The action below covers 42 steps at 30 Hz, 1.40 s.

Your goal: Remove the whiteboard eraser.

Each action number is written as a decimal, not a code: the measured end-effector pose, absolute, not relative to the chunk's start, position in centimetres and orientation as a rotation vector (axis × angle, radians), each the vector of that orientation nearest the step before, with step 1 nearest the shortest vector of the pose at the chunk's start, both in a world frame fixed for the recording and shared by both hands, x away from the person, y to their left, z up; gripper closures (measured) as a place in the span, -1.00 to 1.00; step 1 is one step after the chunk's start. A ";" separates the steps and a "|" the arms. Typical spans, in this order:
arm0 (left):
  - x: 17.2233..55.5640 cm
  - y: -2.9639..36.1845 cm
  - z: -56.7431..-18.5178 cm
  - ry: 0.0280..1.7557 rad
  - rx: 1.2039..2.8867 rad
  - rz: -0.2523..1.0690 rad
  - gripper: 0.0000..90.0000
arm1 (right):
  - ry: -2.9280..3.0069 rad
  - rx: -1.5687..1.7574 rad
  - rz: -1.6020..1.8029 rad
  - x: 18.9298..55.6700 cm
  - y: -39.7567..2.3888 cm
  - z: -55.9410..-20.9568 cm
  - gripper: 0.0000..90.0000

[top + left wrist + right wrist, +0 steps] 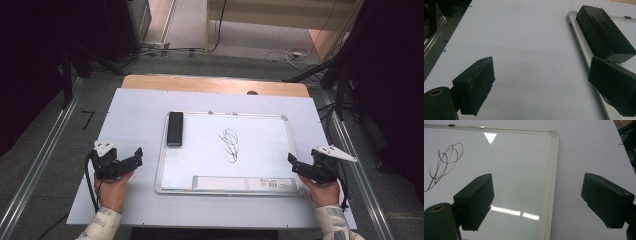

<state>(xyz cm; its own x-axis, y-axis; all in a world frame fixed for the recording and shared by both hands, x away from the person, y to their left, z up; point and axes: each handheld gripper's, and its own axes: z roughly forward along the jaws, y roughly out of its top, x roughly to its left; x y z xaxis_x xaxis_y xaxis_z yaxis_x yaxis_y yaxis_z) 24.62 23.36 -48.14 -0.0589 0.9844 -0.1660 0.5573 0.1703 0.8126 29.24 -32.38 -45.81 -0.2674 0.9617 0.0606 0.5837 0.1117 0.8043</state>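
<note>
**Both grippers open at the whiteboard's sides**

Left gripper rests on the white table cover just off the left edge of the whiteboard, jaws spread wide with nothing between them. In the left gripper view one jaw stands over bare cover, while the other hangs above the board's aluminium frame, just short of the black eraser.

That eraser lies flat on the board's upper left corner, its long side running along the frame; nothing touches it. Near the middle of the board sits a looping black marker scribble, well apart from the eraser. A pale label strip runs along the board's lower edge.

Right gripper sits at the board's right edge, low on that side, jaws likewise released and empty. In the right gripper view its jaws straddle the frame: one over the glossy writing surface, the other over the table cover, with the scribble off to the far left.

Beyond the cover, a strip of wooden tabletop shows at the far edge, and cables trail across the grey floor behind.
</note>
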 end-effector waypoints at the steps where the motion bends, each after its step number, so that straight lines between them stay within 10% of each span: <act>1: 24.6 23.4 -48.1 1.714 1.478 0.736 -0.84 | 1.910 1.496 1.023 29.3 -32.4 -45.8 -0.78; 42: 28.0 18.6 -45.1 1.605 1.527 0.730 -0.79 | 1.911 1.500 1.031 29.4 -32.2 -45.7 -0.78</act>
